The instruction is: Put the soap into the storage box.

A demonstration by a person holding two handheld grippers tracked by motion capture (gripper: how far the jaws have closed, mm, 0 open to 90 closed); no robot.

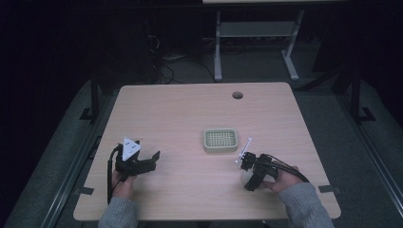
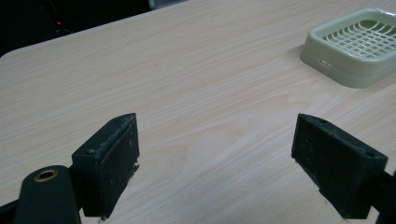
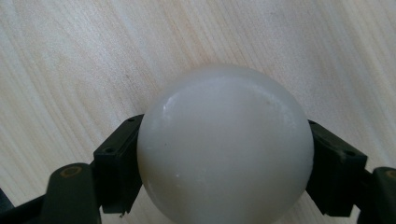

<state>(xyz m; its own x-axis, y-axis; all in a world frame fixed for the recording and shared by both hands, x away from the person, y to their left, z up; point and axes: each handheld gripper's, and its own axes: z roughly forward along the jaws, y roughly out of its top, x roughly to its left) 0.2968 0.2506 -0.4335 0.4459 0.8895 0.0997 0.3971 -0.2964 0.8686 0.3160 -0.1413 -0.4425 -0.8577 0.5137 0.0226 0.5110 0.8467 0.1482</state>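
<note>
One white ball [image 3: 224,149] sits clamped between the right gripper's [image 1: 250,175] jaws, low over the table [image 1: 190,114] at five o'clock. Pale green tray [image 1: 220,140] waits centre; left gripper [image 1: 145,164], at eight o'clock, gapes wide, empty.

smooth white ball [image 3: 225,147], kinda glossy and round, wedged between the right tongs [image 3: 224,163], just above the pale wood tabletop [image 3: 70,70], near its front edge

Ball [image 3: 224,149] between right hand-held gripper [image 3: 224,154] jaws, tray [image 1: 220,139] just beyond, left hand-held gripper [image 1: 151,159] well apart.
</note>
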